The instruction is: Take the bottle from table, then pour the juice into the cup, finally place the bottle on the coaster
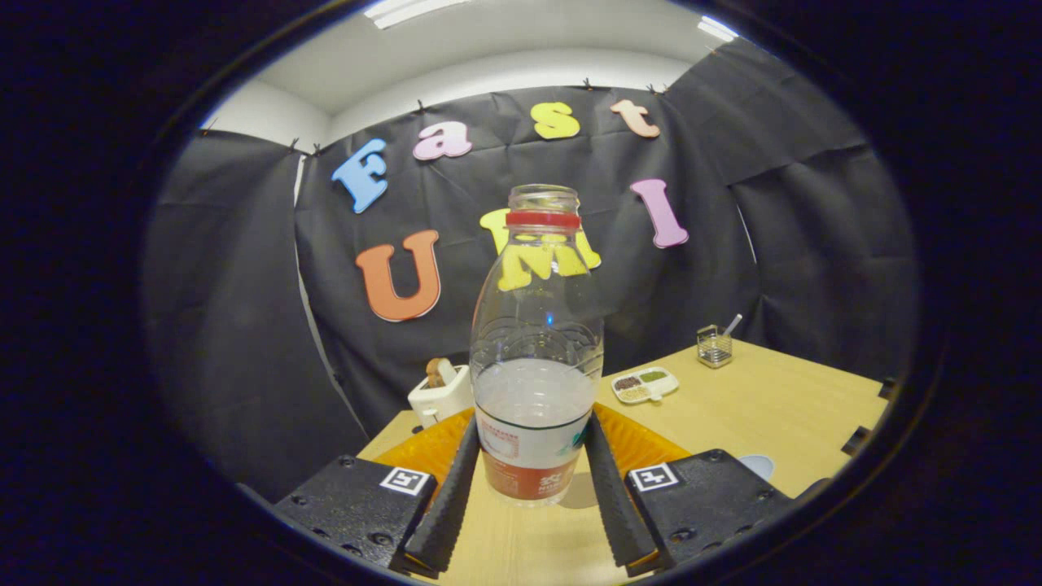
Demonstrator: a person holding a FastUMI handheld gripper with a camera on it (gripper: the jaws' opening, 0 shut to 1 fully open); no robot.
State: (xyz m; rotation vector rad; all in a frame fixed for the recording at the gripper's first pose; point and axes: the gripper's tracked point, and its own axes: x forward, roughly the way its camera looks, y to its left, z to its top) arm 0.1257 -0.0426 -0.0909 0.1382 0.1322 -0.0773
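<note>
A clear plastic bottle (533, 325) stands upright between my two fingers. It has no cap, a red ring at the neck, a red and white label, and pale liquid filling its lower part. My gripper (531, 423) is shut on it, with the left finger (456, 480) and right finger (606, 480) pressing on the label from either side. The bottle's base is at or just above the wooden table (781, 407); I cannot tell if it touches. An orange ribbed disc (423, 452) lies just behind the bottle and shows past both fingers.
Beyond the bottle to the left is a white holder (440, 397) with brown pieces in it. A small white divided dish (645, 384) and a clear square holder (714, 346) with a stick sit further back on the right. A pale round patch (757, 465) lies by the right finger's mount.
</note>
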